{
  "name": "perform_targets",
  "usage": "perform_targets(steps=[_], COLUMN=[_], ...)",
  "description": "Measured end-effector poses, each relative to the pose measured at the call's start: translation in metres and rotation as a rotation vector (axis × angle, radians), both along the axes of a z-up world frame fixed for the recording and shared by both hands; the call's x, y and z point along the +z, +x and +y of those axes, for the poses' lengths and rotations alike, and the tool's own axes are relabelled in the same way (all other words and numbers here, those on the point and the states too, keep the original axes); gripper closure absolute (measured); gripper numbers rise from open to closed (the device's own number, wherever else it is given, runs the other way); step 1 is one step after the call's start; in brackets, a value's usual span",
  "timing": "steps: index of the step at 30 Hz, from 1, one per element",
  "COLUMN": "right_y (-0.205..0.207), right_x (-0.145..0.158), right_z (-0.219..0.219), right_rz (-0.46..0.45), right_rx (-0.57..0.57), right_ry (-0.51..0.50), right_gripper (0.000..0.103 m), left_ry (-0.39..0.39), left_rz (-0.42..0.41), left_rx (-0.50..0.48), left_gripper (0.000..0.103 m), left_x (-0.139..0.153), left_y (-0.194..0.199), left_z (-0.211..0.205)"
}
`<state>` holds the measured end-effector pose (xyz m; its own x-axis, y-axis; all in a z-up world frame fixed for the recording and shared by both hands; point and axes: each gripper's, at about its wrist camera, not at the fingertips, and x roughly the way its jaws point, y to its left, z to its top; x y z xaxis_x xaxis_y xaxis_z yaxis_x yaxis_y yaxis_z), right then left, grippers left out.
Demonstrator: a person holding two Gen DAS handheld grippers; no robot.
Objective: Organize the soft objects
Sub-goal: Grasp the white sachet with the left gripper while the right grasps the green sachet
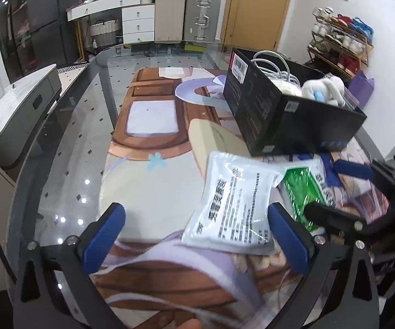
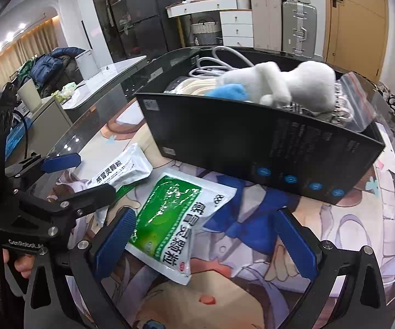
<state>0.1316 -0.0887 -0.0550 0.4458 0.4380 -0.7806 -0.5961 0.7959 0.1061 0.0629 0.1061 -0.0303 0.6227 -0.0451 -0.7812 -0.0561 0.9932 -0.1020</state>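
A white medicine pouch (image 1: 235, 203) lies flat on the printed mat, between the fingers of my open left gripper (image 1: 197, 237) and nearer its right pad. Beside it lies a green-and-white pouch (image 2: 175, 219), its near end between the fingers of my open right gripper (image 2: 205, 242). Neither pouch is held. Behind both stands a black cardboard box (image 2: 252, 148) holding a white and blue plush toy (image 2: 287, 85). In the right wrist view the left gripper (image 2: 79, 178) straddles the white pouch (image 2: 120, 170). The left wrist view shows the right gripper (image 1: 320, 186) over the green pouch (image 1: 304, 189).
The box (image 1: 279, 109) also holds coiled white cables (image 1: 274, 65) and a clear zip bag (image 2: 359, 104). The mat (image 1: 153, 126) covers a round glass table (image 1: 68, 142). Suitcases (image 1: 186, 13), a door and a shoe rack (image 1: 340, 41) stand behind; a counter (image 1: 19, 104) is at left.
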Motion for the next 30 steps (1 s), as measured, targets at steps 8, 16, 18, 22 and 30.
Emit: perform_targets(steps=[8,16,18,22,30], right_y=[0.003,0.000,0.001,0.005,0.000], right_x=[-0.002,-0.008,-0.008,-0.006,-0.008], right_z=[0.023,0.018,0.008,-0.004,0.019], right_rz=[-0.009,-0.032,-0.032,-0.022,-0.039], right_rx=[0.005,0.032,0.027,0.004,0.033], right_ry=[-0.028,-0.075,-0.080,-0.082,-0.123], right_gripper=[0.001,0.001,0.001,0.000,0.001], left_ry=[-0.007,-0.009,-0.018,-0.027,0.045], left_rz=[-0.001,-0.005,-0.008,-0.007,0.011], left_rx=[0.016,-0.004,-0.020,-0.049,-0.031], left_gripper=[0.000,0.000,0.000,0.000,0.000], left_x=[0.001,0.001,0.002,0.004,0.001], left_y=[-0.006,-0.005,-0.005,-0.003,0.002], left_z=[0.011,0.009,0.006,-0.002,-0.011])
